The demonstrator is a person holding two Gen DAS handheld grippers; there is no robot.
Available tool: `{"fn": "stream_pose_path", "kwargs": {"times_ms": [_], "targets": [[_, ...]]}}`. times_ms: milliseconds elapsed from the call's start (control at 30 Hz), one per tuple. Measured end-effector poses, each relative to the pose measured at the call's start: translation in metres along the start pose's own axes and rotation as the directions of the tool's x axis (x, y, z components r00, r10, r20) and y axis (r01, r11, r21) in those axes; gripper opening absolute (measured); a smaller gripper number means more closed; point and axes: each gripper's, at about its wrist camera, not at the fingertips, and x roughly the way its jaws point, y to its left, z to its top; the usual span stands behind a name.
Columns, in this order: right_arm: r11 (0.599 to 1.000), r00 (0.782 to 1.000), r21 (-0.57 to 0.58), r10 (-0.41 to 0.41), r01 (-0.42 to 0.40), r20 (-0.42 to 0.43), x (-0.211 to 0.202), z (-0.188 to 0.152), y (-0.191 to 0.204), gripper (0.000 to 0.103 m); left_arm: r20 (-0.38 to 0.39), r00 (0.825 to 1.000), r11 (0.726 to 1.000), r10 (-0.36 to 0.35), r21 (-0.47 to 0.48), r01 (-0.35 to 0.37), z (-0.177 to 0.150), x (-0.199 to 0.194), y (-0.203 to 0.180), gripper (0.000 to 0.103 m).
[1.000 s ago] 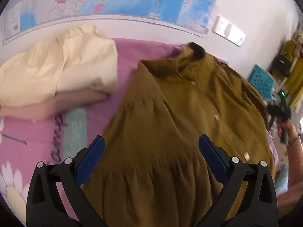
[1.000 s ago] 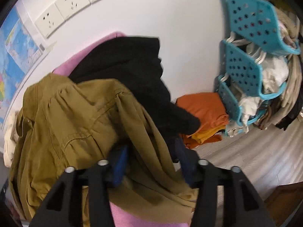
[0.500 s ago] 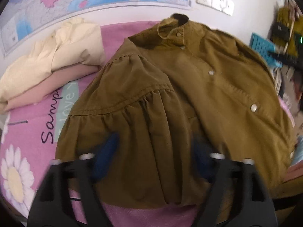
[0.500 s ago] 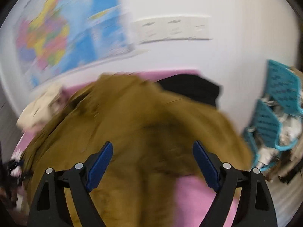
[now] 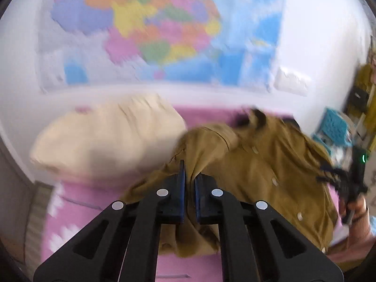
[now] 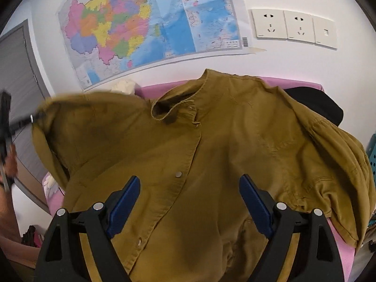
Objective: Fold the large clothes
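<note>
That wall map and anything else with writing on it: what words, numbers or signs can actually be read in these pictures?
None can be read for certain.
Wall map: its labels, title and the legend box by the barcode are too small.
Wall map in the left wrist view: blurred.
Wall sockets: no lettering shows.
Pink sheet: white daisy prints only; no text shows.
Olive shirt: plain snaps, no label visible.

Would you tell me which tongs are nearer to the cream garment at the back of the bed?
Left. The left tongs grip the olive shirt's sleeve right beside the cream garment; the right tongs hover open over the shirt front, farther away.
</note>
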Motion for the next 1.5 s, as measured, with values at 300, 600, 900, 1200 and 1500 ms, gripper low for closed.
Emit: {"fn": "stream_pose_path", "kwargs": {"times_ms": [300, 600, 900, 1200, 1500], "targets": [[0.996, 0.998, 0.079, 0.036, -0.031, -0.057, 0.020, -0.007, -0.022, 0.083, -0.226, 0.765, 0.798, 0.603, 0.170, -0.579, -0.031, 0.100, 0.051, 0.049], [0.996, 0.996, 0.001, -0.087, 0.087, -0.014, 0.023, 0.047, -0.043, 0.082, 0.116, 0.974, 0.975, 0.197, 0.078, -0.206, 0.003, 0.037, -0.026, 0.092], [0.960, 0.961, -0.096, -0.268, 0.262, -0.063, 0.114, 0.151, -0.094, 0.082, -0.196, 0.966, 0.978, -0.167, 0.095, 0.188, 0.009, 0.178, -0.116, 0.085], [0.981, 0.958, -0.092, -0.189, 0.172, -0.214, 0.185, 0.175, -0.122, 0.054, -0.356, 0.912, 0.979, -0.203, -0.064, 0.193, 0.018, 0.293, -0.125, 0.045], [0.998, 0.994, -0.013, -0.065, 0.064, -0.083, 0.119, 0.172, -0.139, 0.004, -0.274, 0.938, 0.977, -0.212, -0.060, 0.203, 0.068, 0.298, -0.134, 0.002]]}}
